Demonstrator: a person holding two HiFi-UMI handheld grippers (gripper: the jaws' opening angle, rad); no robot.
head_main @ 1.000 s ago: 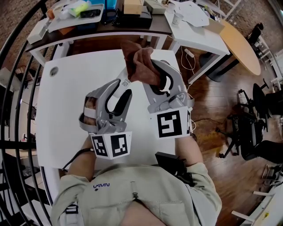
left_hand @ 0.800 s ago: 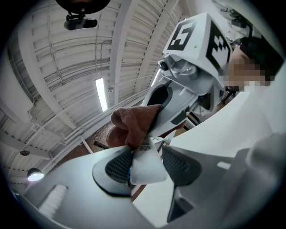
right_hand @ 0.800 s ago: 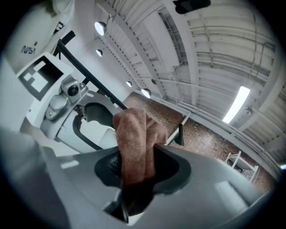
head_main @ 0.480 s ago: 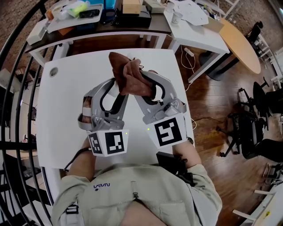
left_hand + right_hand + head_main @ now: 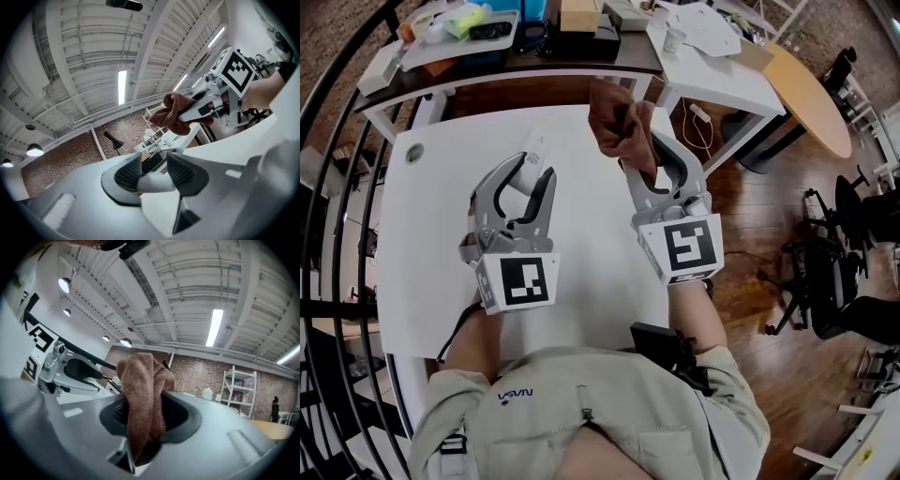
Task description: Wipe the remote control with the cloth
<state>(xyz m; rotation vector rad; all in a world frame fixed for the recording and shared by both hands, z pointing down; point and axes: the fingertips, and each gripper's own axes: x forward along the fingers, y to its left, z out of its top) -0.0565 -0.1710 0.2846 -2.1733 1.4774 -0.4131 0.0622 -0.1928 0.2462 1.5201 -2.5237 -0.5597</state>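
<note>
A white remote control (image 5: pixel 534 150) sticks out of my left gripper (image 5: pixel 530 173), held above the white table (image 5: pixel 431 216). In the left gripper view the remote control (image 5: pixel 157 183) lies between the dark pads (image 5: pixel 129 172), which press on it while the jaws are closing. My right gripper (image 5: pixel 642 150) is shut on a bunched brown cloth (image 5: pixel 617 120), held to the right of the remote and apart from it. The cloth (image 5: pixel 140 399) hangs out of the right gripper (image 5: pixel 144 416). From the left gripper view the cloth (image 5: pixel 172 114) shows on the far gripper.
A dark desk (image 5: pixel 581 58) with cluttered trays stands behind the table. A white side table (image 5: pixel 722 80) and a round wooden table (image 5: pixel 814 94) lie to the right. A black railing (image 5: pixel 337 187) curves along the left. Wooden floor (image 5: pixel 750 225) lies to the right.
The two grippers have parted. The cloth, which lay against the remote between them, has swung away to the right with the right gripper. The left gripper has rolled and shifted left.
</note>
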